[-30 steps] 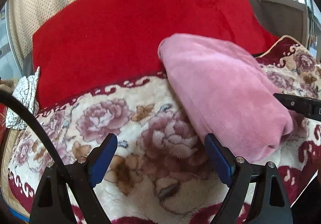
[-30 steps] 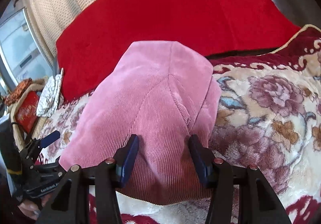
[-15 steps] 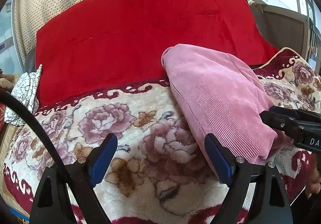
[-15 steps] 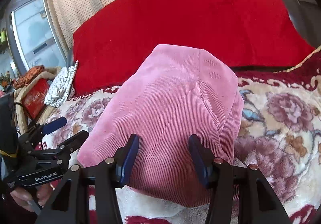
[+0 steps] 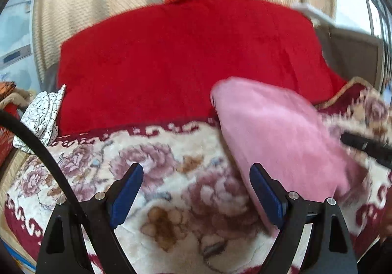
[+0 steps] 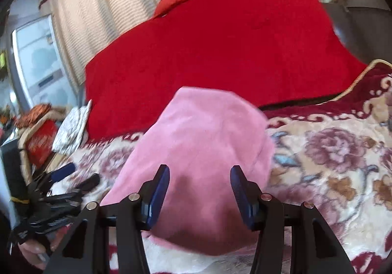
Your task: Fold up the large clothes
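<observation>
Left gripper (image 5: 196, 196) fingers spread wide, empty. Right gripper (image 6: 199, 196) fingers released, half spread. Folded pink corduroy garment (image 6: 196, 151) lay on floral plush blanket (image 6: 330, 163), beyond right fingers, beside left's. Looked soft, floppy, light; best pinched at near hem corners.

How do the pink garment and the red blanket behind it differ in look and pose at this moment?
The pink garment is pale pink and folded into a compact bundle; the red blanket is bright red and spread wide. The pink garment lies on the floral blanket near the right tongs; the red blanket sits farther back, against the curtain. The pink garment looks much smaller. Both are soft fabric, and neither is gripped.
</observation>
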Demonstrator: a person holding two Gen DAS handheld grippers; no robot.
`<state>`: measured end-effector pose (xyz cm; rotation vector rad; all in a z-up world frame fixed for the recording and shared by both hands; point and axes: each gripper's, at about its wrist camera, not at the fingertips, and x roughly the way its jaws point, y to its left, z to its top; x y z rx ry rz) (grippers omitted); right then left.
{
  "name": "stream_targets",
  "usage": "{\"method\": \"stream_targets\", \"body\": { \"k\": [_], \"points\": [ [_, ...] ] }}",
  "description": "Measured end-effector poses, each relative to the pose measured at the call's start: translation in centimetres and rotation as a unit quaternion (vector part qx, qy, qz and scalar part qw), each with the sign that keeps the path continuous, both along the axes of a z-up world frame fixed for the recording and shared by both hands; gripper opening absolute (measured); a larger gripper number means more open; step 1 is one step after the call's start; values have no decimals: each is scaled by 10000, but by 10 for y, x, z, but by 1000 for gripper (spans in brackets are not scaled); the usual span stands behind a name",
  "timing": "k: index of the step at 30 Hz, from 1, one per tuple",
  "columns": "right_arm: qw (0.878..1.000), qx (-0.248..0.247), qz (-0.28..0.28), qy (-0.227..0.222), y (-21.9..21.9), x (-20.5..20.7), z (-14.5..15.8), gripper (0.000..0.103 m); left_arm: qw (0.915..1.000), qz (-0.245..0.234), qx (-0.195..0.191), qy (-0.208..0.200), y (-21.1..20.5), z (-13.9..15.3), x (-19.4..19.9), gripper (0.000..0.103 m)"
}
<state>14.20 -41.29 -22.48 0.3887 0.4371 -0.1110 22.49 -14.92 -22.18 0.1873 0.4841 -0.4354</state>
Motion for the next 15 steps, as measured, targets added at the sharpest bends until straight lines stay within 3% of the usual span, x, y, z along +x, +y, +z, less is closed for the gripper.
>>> {"method": "stream_targets", "body": {
  "k": [3,7,10,13,15],
  "points": [
    [9999,115,-61,108,-8,2,-4,55,9989,-259,-345,-159,1,8,-8,89],
    [9995,163,120,248,-7,7,-9,55,9970,-714,-267,-104,-19,4,-14,89],
    [9980,300,174,530,-10,15,-20,55,9960,-786,196,376,-44,-16,-3,89],
    [9935,596,189,951,-19,24,-37,55,9933,-805,-175,811,-41,-20,10,89],
    [9931,763,210,868,-25,21,-38,55,9906,-798,-359,1050,-37,-22,18,89]
  ]
}}
